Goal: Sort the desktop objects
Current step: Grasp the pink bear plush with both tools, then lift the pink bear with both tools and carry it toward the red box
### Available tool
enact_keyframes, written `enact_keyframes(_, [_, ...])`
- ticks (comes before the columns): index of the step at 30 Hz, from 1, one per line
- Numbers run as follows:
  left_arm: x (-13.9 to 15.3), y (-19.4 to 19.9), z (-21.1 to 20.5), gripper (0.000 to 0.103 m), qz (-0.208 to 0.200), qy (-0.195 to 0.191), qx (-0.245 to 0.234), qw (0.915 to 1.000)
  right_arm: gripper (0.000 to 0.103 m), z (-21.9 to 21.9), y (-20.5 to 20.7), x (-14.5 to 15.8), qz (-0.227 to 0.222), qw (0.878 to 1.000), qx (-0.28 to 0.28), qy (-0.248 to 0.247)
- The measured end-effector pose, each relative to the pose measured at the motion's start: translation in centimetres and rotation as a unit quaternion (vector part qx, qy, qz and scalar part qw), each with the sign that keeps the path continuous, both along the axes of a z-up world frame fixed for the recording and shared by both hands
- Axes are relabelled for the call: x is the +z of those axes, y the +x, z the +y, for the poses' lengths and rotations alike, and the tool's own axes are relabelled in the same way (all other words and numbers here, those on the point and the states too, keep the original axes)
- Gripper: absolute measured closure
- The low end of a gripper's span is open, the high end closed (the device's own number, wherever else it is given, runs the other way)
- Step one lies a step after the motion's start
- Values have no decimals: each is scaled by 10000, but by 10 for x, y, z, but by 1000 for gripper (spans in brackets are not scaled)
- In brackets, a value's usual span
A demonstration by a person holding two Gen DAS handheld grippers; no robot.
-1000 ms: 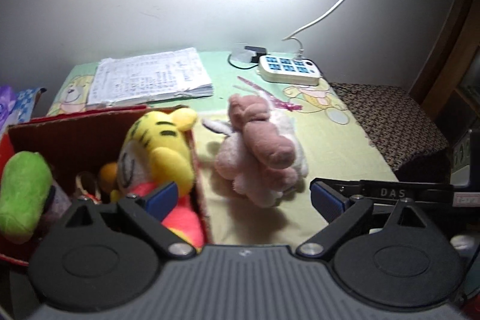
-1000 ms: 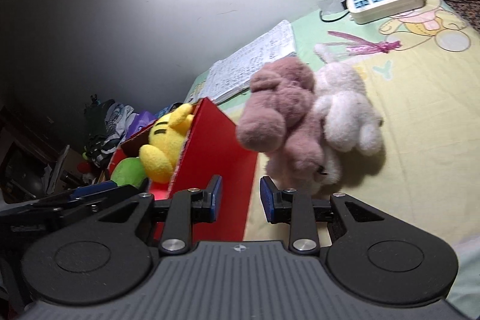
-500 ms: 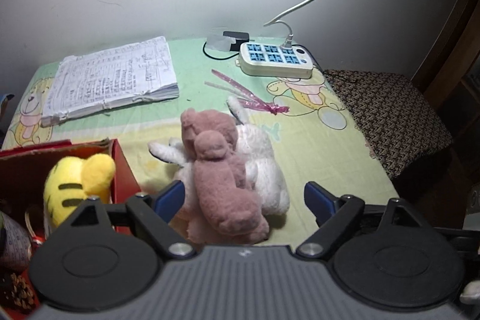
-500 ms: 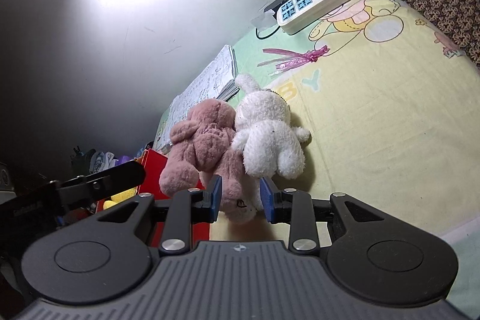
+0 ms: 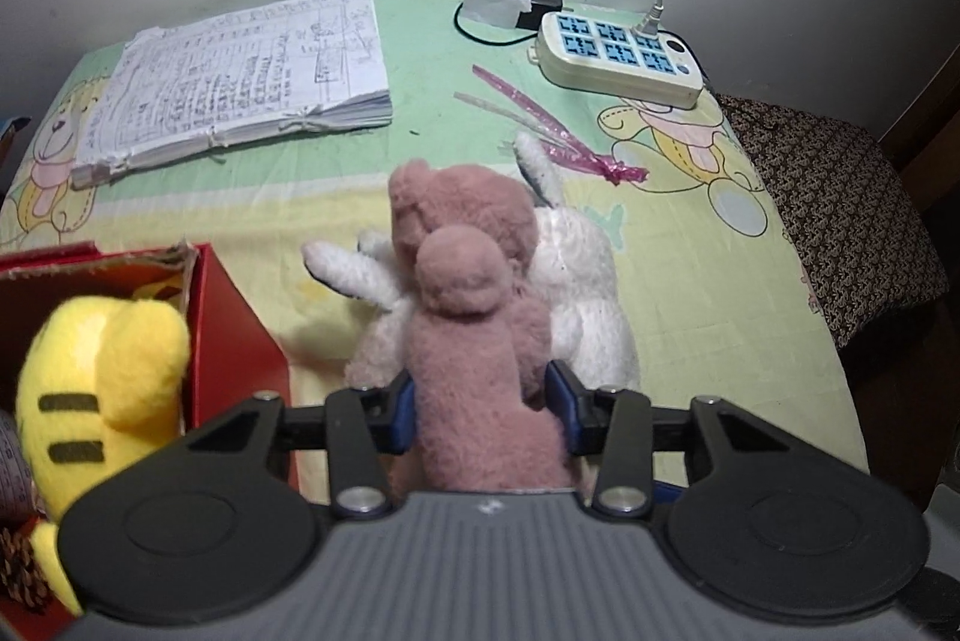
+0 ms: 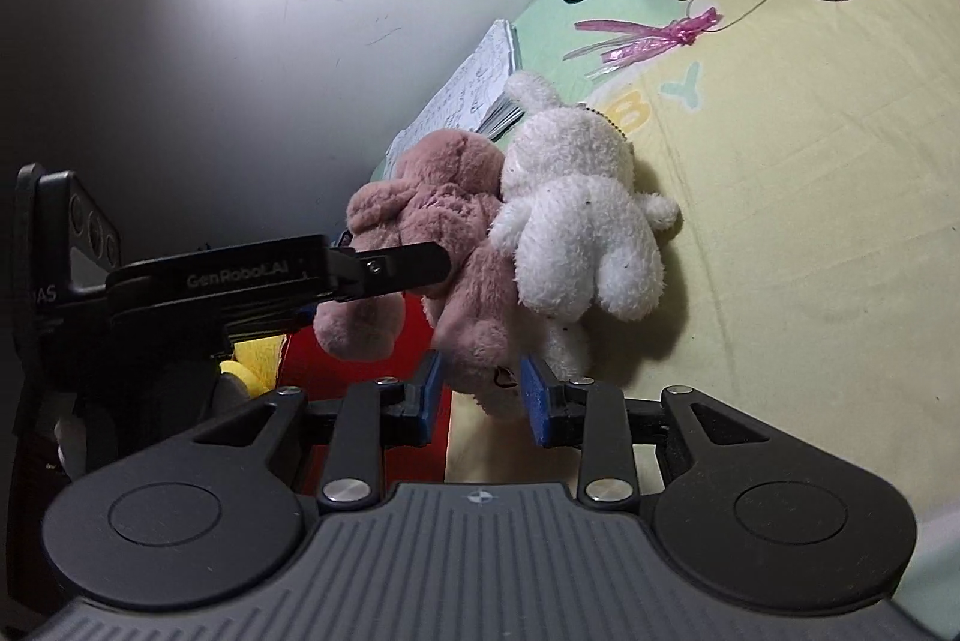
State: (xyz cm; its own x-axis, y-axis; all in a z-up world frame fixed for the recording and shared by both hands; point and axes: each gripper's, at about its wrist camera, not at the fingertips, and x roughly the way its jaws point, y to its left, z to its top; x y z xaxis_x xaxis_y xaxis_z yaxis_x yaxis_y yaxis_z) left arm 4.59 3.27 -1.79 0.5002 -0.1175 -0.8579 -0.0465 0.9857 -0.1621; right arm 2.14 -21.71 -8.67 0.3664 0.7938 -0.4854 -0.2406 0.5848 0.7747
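Your left gripper (image 5: 480, 404) is clamped on the pink plush (image 5: 474, 329); both blue pads press into its limb at 6 o'clock of the left wrist view. That toy lies on the cartoon bedsheet (image 5: 690, 281), touching the white plush (image 5: 576, 275), which sits at its 3 o'clock. In the right wrist view the left gripper's black finger reaches in from 9 o'clock across the pink toy's body.

Your right gripper (image 6: 480, 389) has its jaws opening. The pink plush's lower leg sits in the gap between the blue pads, and I can't tell for sure that either pad presses on it.

The red box (image 5: 234, 335) is at 9 o'clock of the pink toy, just beside it, with the yellow striped plush (image 5: 102, 377) inside.

The handwritten notebook (image 5: 240, 71) lies at 11 o'clock, well apart. The power strip (image 5: 618, 53) is at 1 o'clock near the wall, one white cord plugged in. The pink ribbon (image 5: 558, 131) lies between the strip and the white toy's ear.
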Motion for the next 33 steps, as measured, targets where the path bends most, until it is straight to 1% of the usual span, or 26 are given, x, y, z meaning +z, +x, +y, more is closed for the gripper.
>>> enact_keyframes(2, [1, 2, 1, 62, -22, 19, 4, 10000, 67, 9, 2, 1, -155, 9998, 114, -106])
enact_keyframes(5, [0, 2, 2, 62, -29, -29, -22, 10000, 66, 19, 8, -2, -265, 9992, 196, -226])
enact_keyframes(7, [-1, 2, 4, 63, -18, -28, -10, 10000, 66, 24, 13, -6, -235, 9992, 257, -171])
enact_keyframes(10, [1, 1, 5, 64, -29, -5, 33, 10000, 66, 28, 20, -8, -210, 9993, 320, 37])
enact_keyframes(12, [4, -2, 5, 65, -88, 29, 26, 10000, 66, 32, 22, -8, -290, 9989, 376, -12])
enact_keyframes(13, [6, -4, 5, 65, -105, 17, 15, 9999, 72, 34, 23, -8, -328, 9985, 423, -55])
enact_keyframes(15, [9, -9, 6, 65, -114, -41, -10, 9999, 75, 35, 21, -5, -476, 9976, 495, -89])
enact_keyframes(17, [13, -17, 5, 65, -148, -78, -41, 9999, 78, 34, 17, -2, -642, 9960, 595, -151])
enact_keyframes(19, [20, -26, 3, 65, -244, -96, -105, 9996, 78, 32, 11, 3, -759, 9948, 655, -180])
enact_keyframes(21, [26, -36, -1, 65, -346, -94, -172, 9992, 79, 27, 6, 6, -792, 9944, 687, -147])
enact_keyframes(25, [32, -57, -10, 65, -394, -199, -383, 9983, 79, 15, -11, 15, -851, 9936, 743, -38])
enact_keyframes(28, [24, -72, -18, 65, -335, -286, -524, 9977, 80, 8, -27, 20, -849, 9927, 859, -24])
enact_keyframes(31, [10, -87, -24, 65, -187, -382, -599, 9973, 81, 3, -46, 23, -933, 9907, 951, -285])
enact_keyframes(33, [0, -97, -27, 65, -91, -374, -655, 9971, 83, -1, -55, 20, -924, 9894, 1001, -494])
